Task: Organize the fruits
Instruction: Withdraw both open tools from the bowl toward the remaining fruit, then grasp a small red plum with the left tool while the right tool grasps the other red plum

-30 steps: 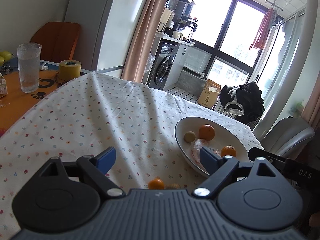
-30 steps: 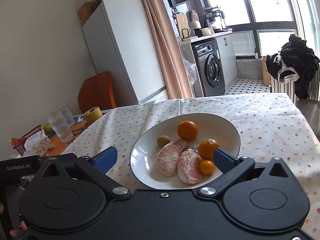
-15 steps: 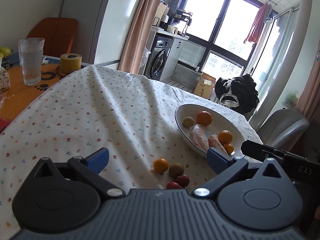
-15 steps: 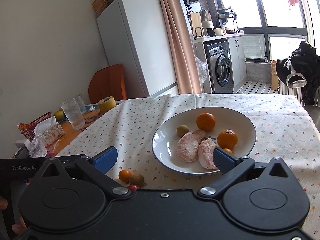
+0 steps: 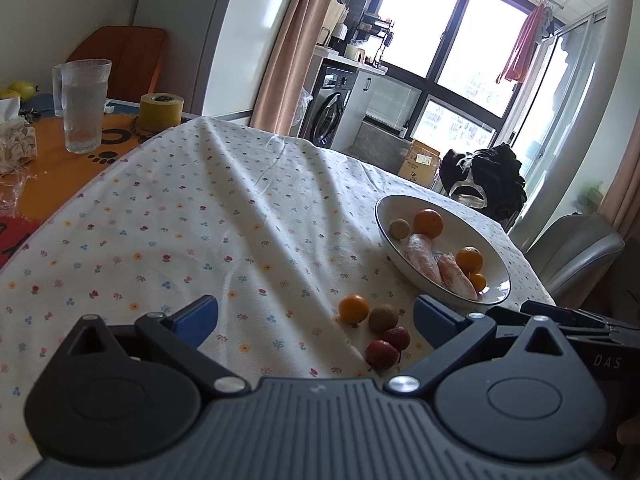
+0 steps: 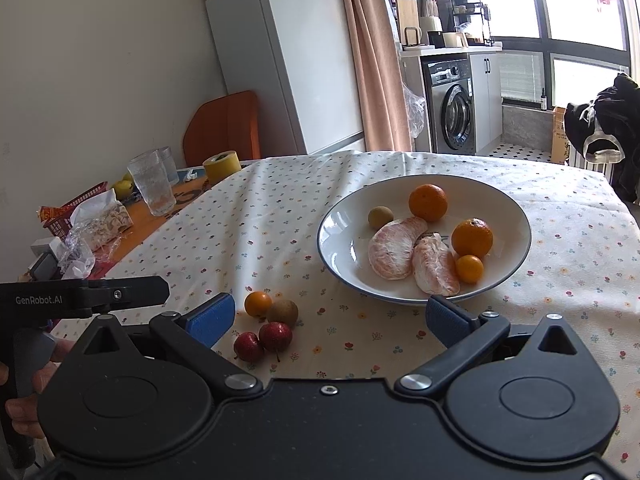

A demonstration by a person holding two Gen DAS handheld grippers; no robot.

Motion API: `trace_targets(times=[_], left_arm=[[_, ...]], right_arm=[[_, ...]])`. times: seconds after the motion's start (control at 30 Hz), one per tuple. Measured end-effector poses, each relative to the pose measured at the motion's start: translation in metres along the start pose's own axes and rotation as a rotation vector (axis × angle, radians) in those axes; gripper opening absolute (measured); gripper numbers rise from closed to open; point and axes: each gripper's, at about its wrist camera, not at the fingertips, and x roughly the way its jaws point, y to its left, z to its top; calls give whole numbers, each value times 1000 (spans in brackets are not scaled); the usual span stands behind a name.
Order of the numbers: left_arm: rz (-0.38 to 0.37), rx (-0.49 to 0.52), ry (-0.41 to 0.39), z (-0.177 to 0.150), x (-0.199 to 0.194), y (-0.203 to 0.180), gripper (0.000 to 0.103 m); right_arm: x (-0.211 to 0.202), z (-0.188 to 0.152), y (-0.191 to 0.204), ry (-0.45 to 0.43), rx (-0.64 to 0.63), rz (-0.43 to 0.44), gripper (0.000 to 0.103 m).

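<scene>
The bowl on the tabletop holds three oranges, a brown fruit and two peeled pieces. Four small fruits lie on the cloth just beside it. The left claw and right claw hang above, both wide apart and holding nothing.

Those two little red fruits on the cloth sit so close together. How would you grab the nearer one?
Take the nearer red fruit across its round middle, coming from above and in front. One finger goes on its free left side, the other into the narrow gap beside its neighbour, which seems to touch it.
</scene>
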Motion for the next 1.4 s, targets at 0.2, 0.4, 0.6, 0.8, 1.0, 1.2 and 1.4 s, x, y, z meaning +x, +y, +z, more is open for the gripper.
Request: trace_targets(times=[0.2,0.4,0.6,0.8,1.0,1.2,1.4], left_arm=[[12,18,16,-10,3,7,103],[-3,30,23,-15,8,9,102],[-22,51,33,-20,13,8,94],[-57,42,54,-26,21,7,73],[-72,35,64,-27,25,5,65],[-69,45,61,-26,27,1,65],[-71,52,63,-27,32,-4,65]], right_arm=[[8,-7,0,24,1,10,103],[17,-12,0,65,11,52,101],[27,-17,2,105,30,107,84],[41,-17,6,132,22,159,56],[53,-14,10,143,29,208,44],[63,-12,4,143,87,237,36],[64,-12,-1,136,95,242,24]])
